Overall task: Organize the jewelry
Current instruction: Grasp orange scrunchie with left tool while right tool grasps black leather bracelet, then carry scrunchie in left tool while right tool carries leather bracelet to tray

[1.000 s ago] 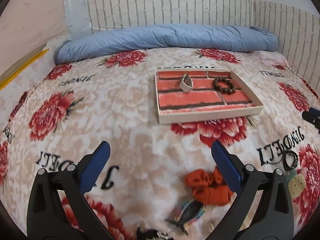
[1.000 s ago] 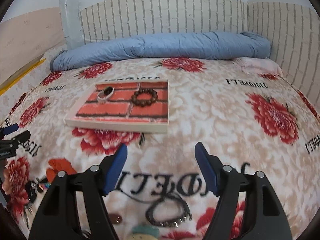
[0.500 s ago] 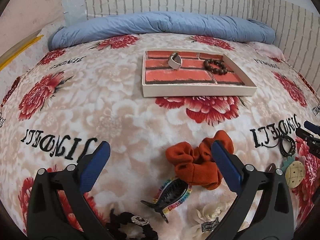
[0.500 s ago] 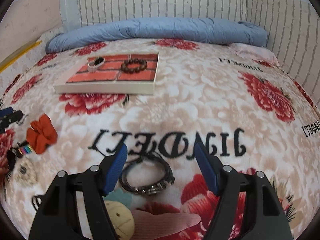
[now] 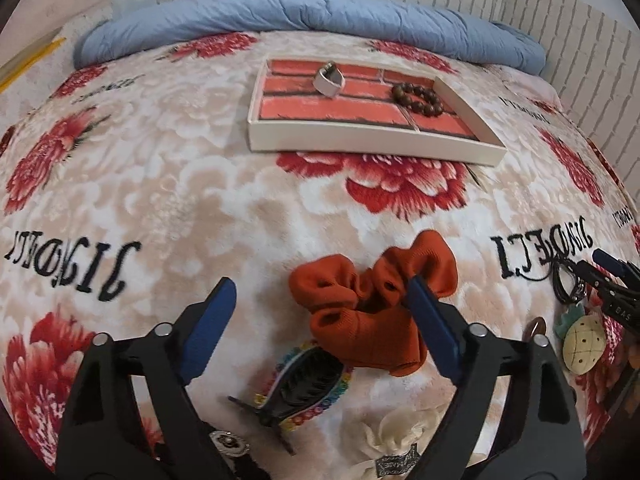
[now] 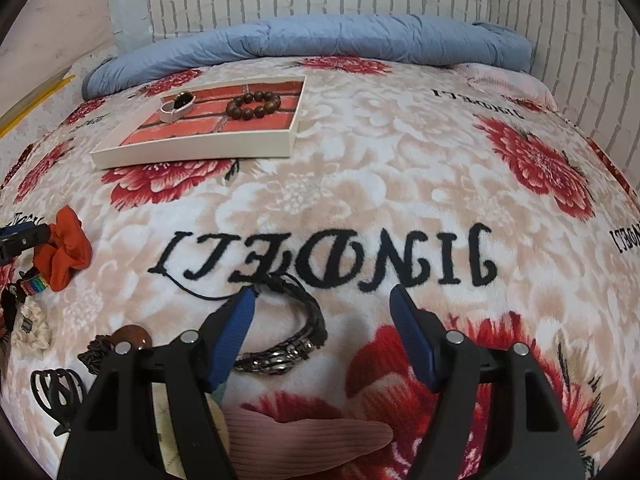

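A shallow tray with a red brick-pattern floor lies on the flowered bedspread; it also shows in the right wrist view. It holds a white ring-shaped piece and a brown bead bracelet. My left gripper is open, low over an orange scrunchie, whose right part lies behind the right finger. A black claw clip with coloured beads lies below. My right gripper is open over a black braided bracelet, its left finger on the bracelet's left side.
A pineapple charm, a cream fabric flower and a black buckled band lie near the left gripper. A brown stone, a black clip and a pink ribbed piece lie near the right gripper. A blue quilt lines the headboard.
Both grippers have dropped lower and moved forward towards the bedspread. The scrunchie now lies between the left fingers, and the black bracelet sits at the right gripper's left finger. Both stay open.
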`<action>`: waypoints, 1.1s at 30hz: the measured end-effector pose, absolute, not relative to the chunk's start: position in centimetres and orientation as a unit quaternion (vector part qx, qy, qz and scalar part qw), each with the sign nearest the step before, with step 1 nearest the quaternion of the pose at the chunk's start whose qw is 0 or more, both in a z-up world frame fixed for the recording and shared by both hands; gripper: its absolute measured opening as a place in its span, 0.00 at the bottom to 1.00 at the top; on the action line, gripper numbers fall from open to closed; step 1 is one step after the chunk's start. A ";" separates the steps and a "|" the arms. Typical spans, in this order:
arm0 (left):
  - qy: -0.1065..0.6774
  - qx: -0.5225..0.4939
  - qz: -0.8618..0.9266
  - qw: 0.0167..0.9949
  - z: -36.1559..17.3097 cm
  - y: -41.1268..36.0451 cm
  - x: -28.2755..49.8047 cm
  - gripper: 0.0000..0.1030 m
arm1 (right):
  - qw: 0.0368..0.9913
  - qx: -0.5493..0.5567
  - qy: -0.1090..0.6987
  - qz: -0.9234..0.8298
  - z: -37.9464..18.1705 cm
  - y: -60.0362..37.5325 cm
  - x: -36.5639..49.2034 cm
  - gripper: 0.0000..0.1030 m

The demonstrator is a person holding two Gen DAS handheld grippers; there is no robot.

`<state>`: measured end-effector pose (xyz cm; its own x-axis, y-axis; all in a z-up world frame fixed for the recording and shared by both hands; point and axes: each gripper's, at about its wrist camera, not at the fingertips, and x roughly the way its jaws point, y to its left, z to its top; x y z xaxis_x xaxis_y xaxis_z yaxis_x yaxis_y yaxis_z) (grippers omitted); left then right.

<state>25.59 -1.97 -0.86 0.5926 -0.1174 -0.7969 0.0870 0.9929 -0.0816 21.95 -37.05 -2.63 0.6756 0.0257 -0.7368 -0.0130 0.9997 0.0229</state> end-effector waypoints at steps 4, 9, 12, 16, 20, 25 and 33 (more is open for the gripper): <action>0.457 -0.013 -0.063 0.887 -1.6 -2.5 25.8 0.77 | 0.909 0.014 0.417 0.011 -3.4 -37.3 22.3 0.67; 0.476 -0.023 -0.079 0.876 -2.7 -3.0 26.6 0.60 | 0.901 0.009 0.434 0.013 -4.2 -37.0 22.9 0.66; 0.482 -0.024 -0.084 0.872 -3.1 -3.3 27.0 0.54 | 0.896 0.007 0.443 0.013 -4.5 -36.8 23.4 0.65; 0.485 -0.032 -0.094 0.869 -3.3 -3.4 27.3 0.42 | 0.893 0.015 0.450 0.016 -4.7 -36.9 23.9 0.50; 0.482 -0.027 -0.094 0.871 -3.4 -3.5 27.4 0.36 | 0.894 0.006 0.448 0.016 -4.8 -36.5 23.8 0.37; 0.480 -0.025 -0.093 0.872 -3.3 -3.5 27.4 0.29 | 0.895 0.002 0.445 0.019 -4.7 -36.3 23.8 0.19; 0.468 -0.022 -0.096 0.878 -2.7 -3.5 27.2 0.23 | 0.903 0.003 0.429 0.015 -3.6 -36.3 23.7 0.09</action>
<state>27.23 -3.54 -2.74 0.5437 -0.1895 -0.8176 0.1479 0.9806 -0.1289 23.73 -36.33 -3.63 0.6321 0.0285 -0.7743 -0.0241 0.9996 0.0171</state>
